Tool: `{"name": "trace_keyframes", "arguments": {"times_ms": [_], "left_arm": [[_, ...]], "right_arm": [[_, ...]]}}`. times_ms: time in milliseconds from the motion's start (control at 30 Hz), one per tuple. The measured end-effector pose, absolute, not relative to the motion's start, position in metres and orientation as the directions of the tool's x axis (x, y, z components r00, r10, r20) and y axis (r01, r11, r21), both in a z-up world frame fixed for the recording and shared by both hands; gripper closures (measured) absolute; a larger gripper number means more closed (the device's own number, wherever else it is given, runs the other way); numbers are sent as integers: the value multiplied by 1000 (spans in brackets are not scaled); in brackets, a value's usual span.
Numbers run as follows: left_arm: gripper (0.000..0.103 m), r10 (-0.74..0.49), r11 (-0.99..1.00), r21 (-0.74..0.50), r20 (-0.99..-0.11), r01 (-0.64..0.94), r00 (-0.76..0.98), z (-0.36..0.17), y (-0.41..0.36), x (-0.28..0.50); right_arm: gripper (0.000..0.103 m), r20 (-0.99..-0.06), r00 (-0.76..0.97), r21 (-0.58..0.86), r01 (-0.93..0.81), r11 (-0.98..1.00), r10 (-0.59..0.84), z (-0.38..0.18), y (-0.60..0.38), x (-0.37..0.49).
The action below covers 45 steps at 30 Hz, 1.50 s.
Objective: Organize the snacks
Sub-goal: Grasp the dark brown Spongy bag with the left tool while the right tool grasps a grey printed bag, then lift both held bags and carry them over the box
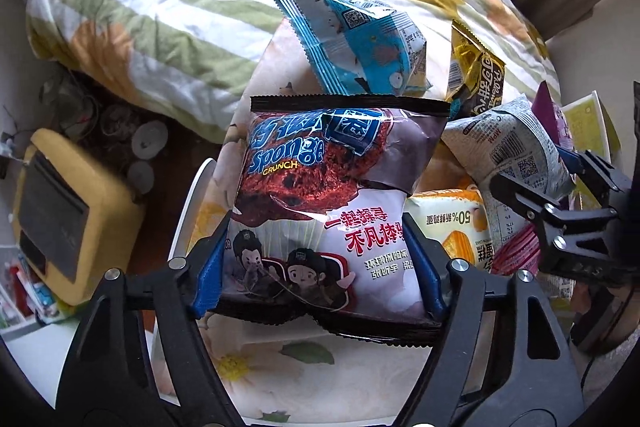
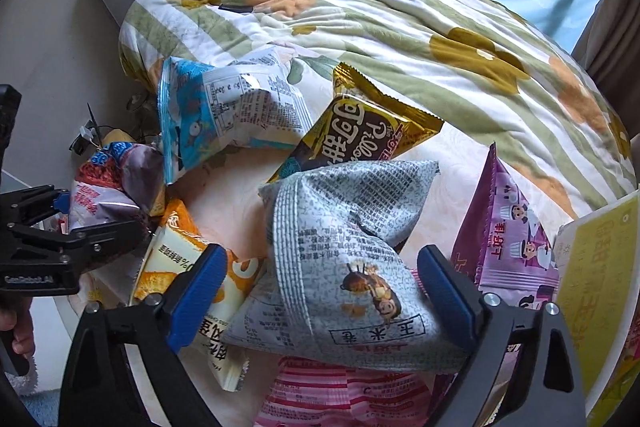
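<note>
My left gripper (image 1: 318, 267) is shut on a dark red Sponge Crunch bag (image 1: 328, 211), its blue pads pressed on both sides of the bag's lower part; the same gripper (image 2: 64, 223) and bag (image 2: 116, 183) show at the left of the right wrist view. My right gripper (image 2: 320, 291) is shut on a grey corn-snack bag (image 2: 344, 251), which also shows in the left wrist view (image 1: 508, 151). Loose bags lie on the bed: a blue one (image 2: 224, 111), a gold and brown one (image 2: 360, 135), an orange one (image 2: 180, 259), a purple one (image 2: 508, 239) and a pink striped one (image 2: 340, 395).
A floral quilt (image 2: 400, 27) is heaped behind the snacks. A yellow box (image 2: 596, 291) stands at the right edge. In the left wrist view, a yellow appliance (image 1: 68, 215) sits on the floor at the left beside the bed's white edge (image 1: 188, 211).
</note>
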State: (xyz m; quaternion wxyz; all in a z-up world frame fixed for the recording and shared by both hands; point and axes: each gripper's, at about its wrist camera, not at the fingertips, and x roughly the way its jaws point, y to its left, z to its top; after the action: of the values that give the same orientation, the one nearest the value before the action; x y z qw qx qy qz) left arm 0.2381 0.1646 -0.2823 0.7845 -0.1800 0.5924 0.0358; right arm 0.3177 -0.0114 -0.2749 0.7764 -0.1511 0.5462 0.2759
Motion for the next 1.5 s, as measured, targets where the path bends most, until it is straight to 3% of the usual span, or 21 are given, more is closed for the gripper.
{"name": "trace_keyframes", "arguments": {"times_ms": [233, 533, 1100, 1500], "left_arm": [[30, -165, 939, -246, -935, -241, 313, -276, 163, 228], [30, -181, 940, -268, -915, -209, 361, -254, 161, 213], [30, -183, 975, -221, -791, 6, 584, -120, 73, 197], [30, -320, 943, -181, -728, 280, 607, -77, -88, 217]], "right_arm": [[40, -941, 250, 46, -577, 815, 230, -281, -12, 321], [50, -916, 317, 45, -528, 848, 246, -256, -24, 309], [53, -765, 526, 156, -408, 900, 371, -126, -116, 251], [53, -700, 670, 169, -177, 970, 244, -84, -273, 214]]}}
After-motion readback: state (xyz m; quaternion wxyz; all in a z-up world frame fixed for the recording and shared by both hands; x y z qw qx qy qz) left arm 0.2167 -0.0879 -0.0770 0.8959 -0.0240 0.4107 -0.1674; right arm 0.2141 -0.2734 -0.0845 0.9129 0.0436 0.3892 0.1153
